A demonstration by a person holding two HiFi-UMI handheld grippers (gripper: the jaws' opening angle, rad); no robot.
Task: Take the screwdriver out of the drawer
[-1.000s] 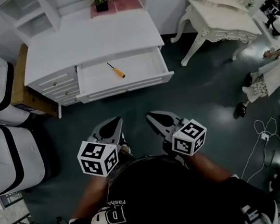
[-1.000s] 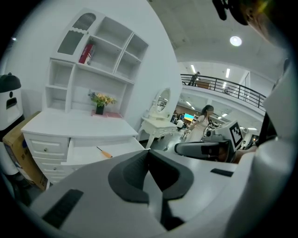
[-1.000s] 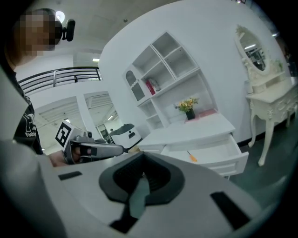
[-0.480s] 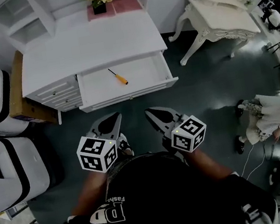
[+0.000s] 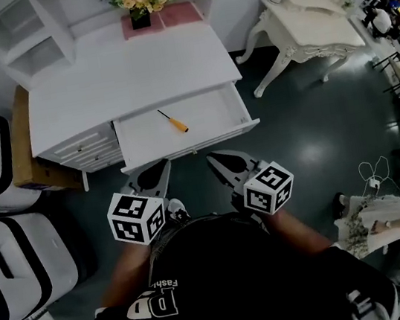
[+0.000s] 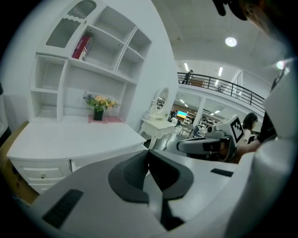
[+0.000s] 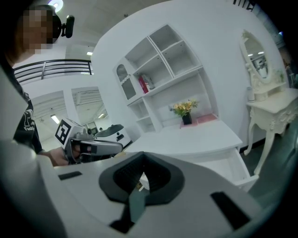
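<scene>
Drawer (image 5: pixel 211 112) open upward, front wall (image 5: pixel 194 146) on near side

Head view steeply down; tool views forward; desk (image 5: pixel 133 68) shared.

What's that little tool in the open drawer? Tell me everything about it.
It's a small screwdriver with an orange, plastic-looking handle and a thin dark shaft. It lies flat on the floor of the open white drawer, handle toward the drawer's front, tip toward the back. Nothing else touches it.
</scene>
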